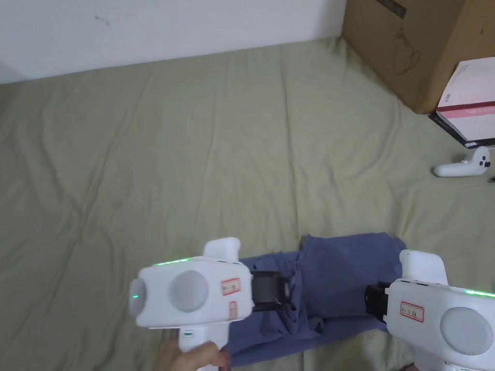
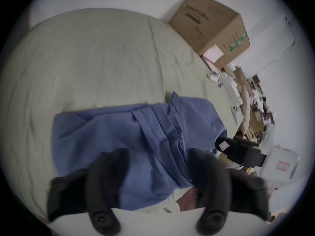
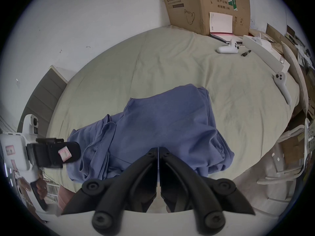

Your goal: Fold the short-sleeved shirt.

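Note:
A blue short-sleeved shirt (image 1: 338, 280) lies bunched and partly folded on the pale green bed sheet (image 1: 193, 145), near the front edge. My left gripper (image 1: 285, 292) hovers at the shirt's left part. In the left gripper view its jaws (image 2: 159, 154) stand wide apart over the blue shirt (image 2: 110, 129), with nothing between them. My right gripper (image 1: 370, 299) is at the shirt's right edge. In the right gripper view it (image 3: 158, 148) is shut, its tips over the shirt (image 3: 162, 120); I see no cloth pinched between them.
A large cardboard box (image 1: 415, 43) stands at the back right, with a white and pink box (image 1: 471, 101) leaning on it. A white controller (image 1: 461, 166) lies on the sheet nearby, and a second controller (image 3: 282, 86) lies near the bed's right edge. A wall runs behind.

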The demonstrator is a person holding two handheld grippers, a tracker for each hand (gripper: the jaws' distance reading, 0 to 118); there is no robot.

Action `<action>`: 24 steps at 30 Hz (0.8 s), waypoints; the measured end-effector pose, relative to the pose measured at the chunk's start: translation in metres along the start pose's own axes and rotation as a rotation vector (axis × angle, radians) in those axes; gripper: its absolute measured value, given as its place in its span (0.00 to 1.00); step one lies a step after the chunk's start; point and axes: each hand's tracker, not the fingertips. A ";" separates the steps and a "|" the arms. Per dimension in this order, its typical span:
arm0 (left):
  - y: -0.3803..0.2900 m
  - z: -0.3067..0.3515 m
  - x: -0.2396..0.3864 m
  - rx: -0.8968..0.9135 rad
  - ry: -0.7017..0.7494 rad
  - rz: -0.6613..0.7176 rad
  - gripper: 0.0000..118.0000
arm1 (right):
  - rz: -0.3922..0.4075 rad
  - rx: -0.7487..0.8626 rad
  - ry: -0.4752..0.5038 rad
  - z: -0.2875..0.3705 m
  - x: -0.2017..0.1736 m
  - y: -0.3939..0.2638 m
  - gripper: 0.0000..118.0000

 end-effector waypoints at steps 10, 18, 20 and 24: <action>-0.008 0.011 -0.029 0.002 0.050 0.073 0.02 | 0.018 0.021 0.028 -0.002 -0.008 -0.004 0.02; -0.018 -0.048 0.044 -0.121 -0.051 -0.098 0.02 | -0.019 0.004 0.019 0.000 0.005 -0.010 0.02; -0.017 -0.056 0.060 -0.131 -0.085 -0.113 0.02 | -0.027 0.008 0.014 0.002 0.008 -0.010 0.02; -0.017 -0.065 0.086 -0.158 -0.119 -0.204 0.02 | -0.021 0.010 0.002 0.003 0.007 -0.009 0.02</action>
